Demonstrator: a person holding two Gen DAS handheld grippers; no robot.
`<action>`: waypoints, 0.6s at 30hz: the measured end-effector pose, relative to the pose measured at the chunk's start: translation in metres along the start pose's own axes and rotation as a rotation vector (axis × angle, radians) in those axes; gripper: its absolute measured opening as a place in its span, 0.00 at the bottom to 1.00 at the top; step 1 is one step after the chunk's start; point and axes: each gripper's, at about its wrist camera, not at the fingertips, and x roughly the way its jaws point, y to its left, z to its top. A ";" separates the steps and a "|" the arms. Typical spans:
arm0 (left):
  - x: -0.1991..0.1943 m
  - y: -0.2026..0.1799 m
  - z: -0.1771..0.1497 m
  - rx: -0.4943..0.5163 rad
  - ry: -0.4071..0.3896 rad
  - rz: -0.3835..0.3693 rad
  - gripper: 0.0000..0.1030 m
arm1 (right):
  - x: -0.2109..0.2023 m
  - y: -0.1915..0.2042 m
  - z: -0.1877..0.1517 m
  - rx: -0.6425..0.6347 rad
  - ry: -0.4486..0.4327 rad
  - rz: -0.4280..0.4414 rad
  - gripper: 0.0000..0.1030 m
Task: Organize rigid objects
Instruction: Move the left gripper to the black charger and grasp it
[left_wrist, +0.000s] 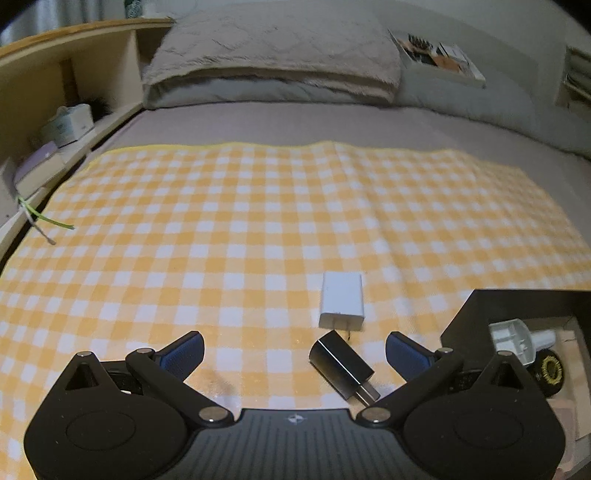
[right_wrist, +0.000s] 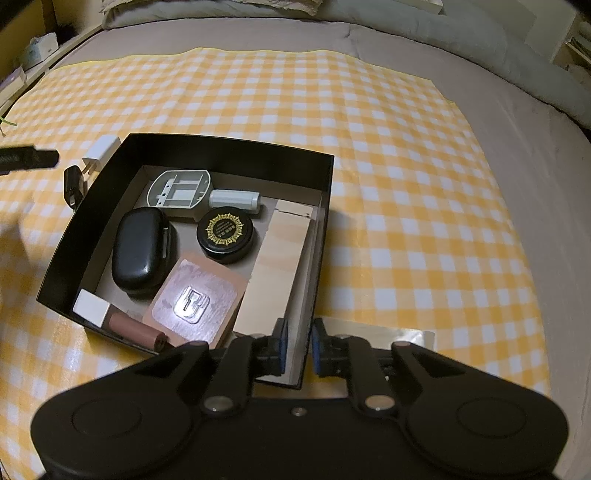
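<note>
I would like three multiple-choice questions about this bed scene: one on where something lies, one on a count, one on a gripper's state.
1. Where does the white plug-in charger lie?
A. inside the black open box
B. on the yellow checked cloth, outside the box
C. on the wooden shelf

2. How many chargers lie on the cloth outside the black open box?
A. one
B. two
C. four

3. How do the left gripper's jaws stand?
A. wide open, holding nothing
B. shut on the white charger
C. shut on the box wall

Key: 1 B, it lies on the cloth beside the box. 2 B, the white one and the black plug-in charger. 3 A, its blue pads stand far apart, touching nothing.
</note>
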 end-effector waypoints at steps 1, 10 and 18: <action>0.004 -0.002 0.000 0.003 0.003 -0.004 1.00 | -0.001 -0.001 0.000 0.000 0.000 0.000 0.13; 0.034 -0.015 -0.003 0.165 0.026 0.032 1.00 | 0.002 -0.002 0.000 -0.004 0.017 0.009 0.13; 0.024 0.023 -0.005 0.141 0.008 -0.077 1.00 | 0.004 -0.001 0.000 -0.017 0.026 0.008 0.14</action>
